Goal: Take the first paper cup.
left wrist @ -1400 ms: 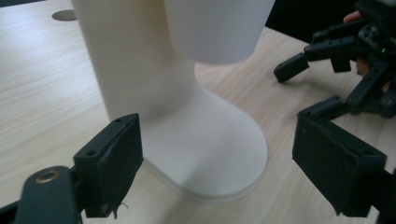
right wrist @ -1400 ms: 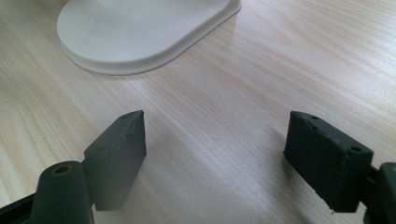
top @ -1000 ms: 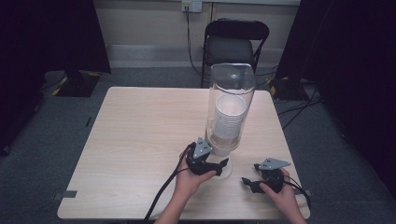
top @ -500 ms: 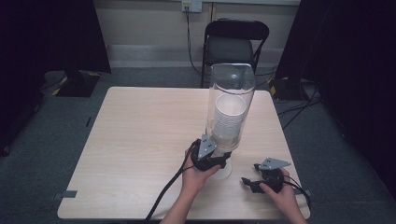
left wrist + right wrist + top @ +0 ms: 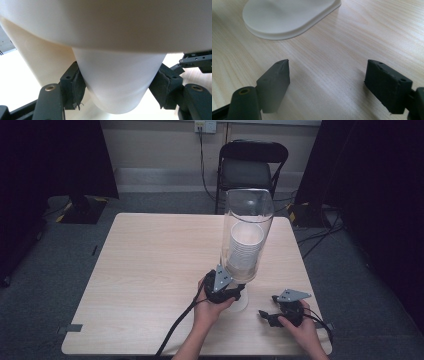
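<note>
A tall clear tube dispenser (image 5: 248, 215) holds a stack of white paper cups (image 5: 245, 251) and stands on a white base (image 5: 241, 305) at the table's front right. My left gripper (image 5: 229, 292) is under the tube's lower end. In the left gripper view my left gripper (image 5: 117, 86) is shut on the lowest cup (image 5: 117, 72), with a pad pressing each side. My right gripper (image 5: 266, 316) rests low near the front right corner, open. In the right gripper view my right gripper (image 5: 329, 77) spans bare wood, and the base (image 5: 287, 17) lies just beyond it.
The light wooden table (image 5: 150, 270) has bare room across its left and far parts. A black folding chair (image 5: 252, 167) stands behind the far edge. The left gripper's cable (image 5: 175, 330) trails off the front edge.
My left gripper has moved a little right and in under the dispenser's lower end, onto the bottom cup. The right gripper has stayed in place.
</note>
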The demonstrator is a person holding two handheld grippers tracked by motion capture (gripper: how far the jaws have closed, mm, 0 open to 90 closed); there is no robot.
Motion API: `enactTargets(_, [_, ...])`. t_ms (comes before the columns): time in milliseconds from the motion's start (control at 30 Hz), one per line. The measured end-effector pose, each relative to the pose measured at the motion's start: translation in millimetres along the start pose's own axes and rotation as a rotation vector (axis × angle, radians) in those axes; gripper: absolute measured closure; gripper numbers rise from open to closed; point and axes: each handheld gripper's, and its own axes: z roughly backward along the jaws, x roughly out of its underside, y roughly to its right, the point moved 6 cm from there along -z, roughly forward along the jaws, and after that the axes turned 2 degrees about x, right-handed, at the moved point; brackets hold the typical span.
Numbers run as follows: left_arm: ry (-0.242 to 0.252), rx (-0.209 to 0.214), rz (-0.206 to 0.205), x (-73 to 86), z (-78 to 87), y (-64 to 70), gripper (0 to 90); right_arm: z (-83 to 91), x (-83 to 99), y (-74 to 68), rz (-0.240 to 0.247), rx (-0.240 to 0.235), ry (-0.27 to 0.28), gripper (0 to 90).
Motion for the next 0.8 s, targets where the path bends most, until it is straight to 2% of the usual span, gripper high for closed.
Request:
enactTargets(700, [0.007, -0.019, 0.0, 2.1, -1.6, 2.2, 36.8, -0.2, -0.1, 0.1, 0.0, -0.001, -0.001, 19.3])
enactTargets(800, [0.001, -0.035, -0.002, 3.1, -1.9, 3.0, 36.8, -0.2, -0.1, 0.1, 0.001, -0.001, -0.001, 19.3])
